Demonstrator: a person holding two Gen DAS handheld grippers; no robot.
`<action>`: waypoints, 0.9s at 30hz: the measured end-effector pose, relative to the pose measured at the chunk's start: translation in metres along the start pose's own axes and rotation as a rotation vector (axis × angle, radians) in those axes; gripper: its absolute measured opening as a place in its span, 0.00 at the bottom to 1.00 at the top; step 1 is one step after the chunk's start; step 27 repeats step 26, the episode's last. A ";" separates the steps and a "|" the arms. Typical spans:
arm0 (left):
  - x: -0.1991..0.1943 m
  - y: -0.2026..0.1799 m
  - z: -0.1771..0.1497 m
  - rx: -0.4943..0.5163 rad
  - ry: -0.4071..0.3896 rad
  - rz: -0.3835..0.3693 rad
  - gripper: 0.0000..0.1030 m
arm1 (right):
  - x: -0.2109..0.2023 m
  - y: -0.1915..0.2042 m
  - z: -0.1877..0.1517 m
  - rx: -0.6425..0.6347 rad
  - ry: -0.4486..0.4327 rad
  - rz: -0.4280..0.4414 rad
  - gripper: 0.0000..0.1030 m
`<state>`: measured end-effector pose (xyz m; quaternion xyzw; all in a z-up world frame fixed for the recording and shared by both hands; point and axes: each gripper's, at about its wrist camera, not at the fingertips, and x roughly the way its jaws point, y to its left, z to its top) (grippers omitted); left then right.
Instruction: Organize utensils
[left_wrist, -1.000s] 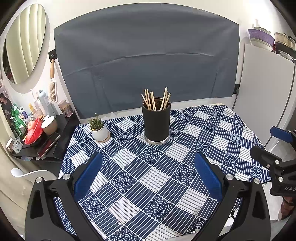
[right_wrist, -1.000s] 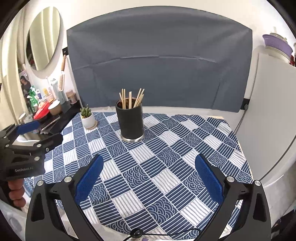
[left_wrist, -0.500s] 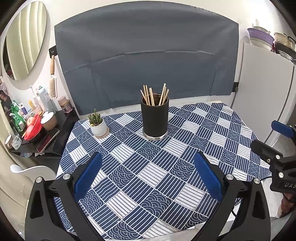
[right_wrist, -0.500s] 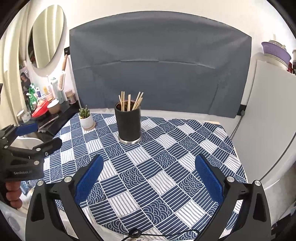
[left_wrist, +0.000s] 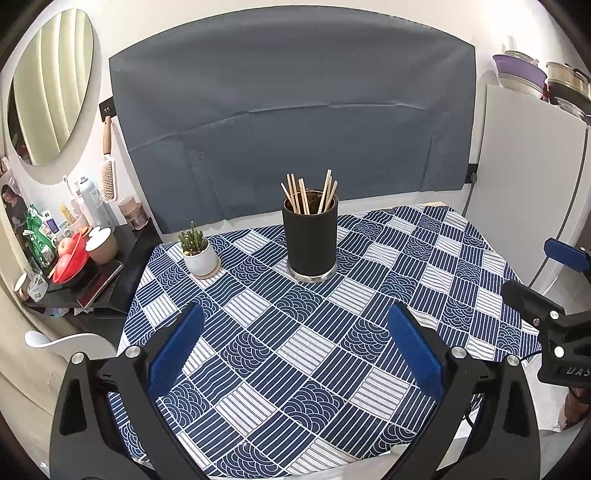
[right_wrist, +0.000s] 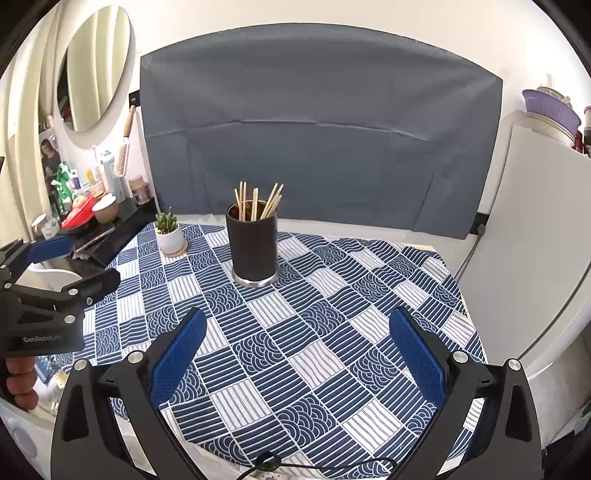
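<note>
A black cylindrical holder (left_wrist: 310, 236) stands upright at the far middle of the table, with several wooden chopsticks (left_wrist: 308, 194) sticking out of it. It also shows in the right wrist view (right_wrist: 253, 245) with the chopsticks (right_wrist: 256, 201). My left gripper (left_wrist: 295, 339) is open and empty, well back from the holder near the table's front edge. My right gripper (right_wrist: 295, 343) is open and empty too, equally far back. Each gripper shows at the side of the other's view, the right one (left_wrist: 550, 280) and the left one (right_wrist: 59, 266).
A small potted cactus (left_wrist: 197, 249) sits left of the holder. The table has a blue patterned cloth (left_wrist: 332, 350). A dark side shelf (left_wrist: 103, 280) with a red bowl, cups and bottles stands at the left. A white cabinet (left_wrist: 524, 177) stands at the right.
Both grippers have pulled back and up from the table; the holder now looks smaller and farther away. Both stay open and empty.
</note>
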<state>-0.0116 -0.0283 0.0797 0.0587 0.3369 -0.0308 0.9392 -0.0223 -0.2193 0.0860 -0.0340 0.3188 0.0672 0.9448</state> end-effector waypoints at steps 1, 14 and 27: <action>0.000 0.001 0.000 -0.002 -0.002 0.000 0.94 | 0.000 0.000 0.000 0.000 0.001 0.002 0.92; -0.003 0.002 0.000 -0.020 -0.013 0.001 0.94 | 0.007 -0.003 -0.002 0.013 0.032 0.046 0.92; 0.015 0.021 0.006 -0.082 -0.001 0.018 0.94 | 0.012 -0.001 0.003 0.022 0.007 0.036 0.92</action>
